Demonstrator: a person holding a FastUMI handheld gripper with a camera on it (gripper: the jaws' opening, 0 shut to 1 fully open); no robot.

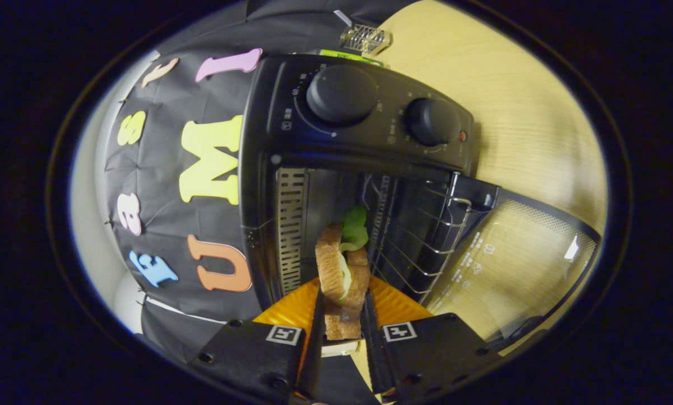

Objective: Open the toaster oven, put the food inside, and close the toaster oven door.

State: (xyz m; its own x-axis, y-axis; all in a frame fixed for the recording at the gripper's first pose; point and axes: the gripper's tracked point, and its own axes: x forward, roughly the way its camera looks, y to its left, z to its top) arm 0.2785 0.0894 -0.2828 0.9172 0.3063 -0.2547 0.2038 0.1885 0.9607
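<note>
The view is rolled sideways. A black toaster oven (358, 118) with two round knobs stands just ahead, its glass door (516, 264) swung fully open onto the wooden table. A wire rack (426, 236) shows inside the dark cavity. My gripper (342, 306) is shut on a sandwich (342, 270) of two bread slices with green lettuce, both fingers pressing its sides. The sandwich reaches forward into the mouth of the oven, beside the rack.
The light wooden table (516, 112) spreads beyond the oven. A small metal wire object (364, 38) lies on it behind the oven. The booth's black cloth wall (162, 185) stands close along the oven's other side.
</note>
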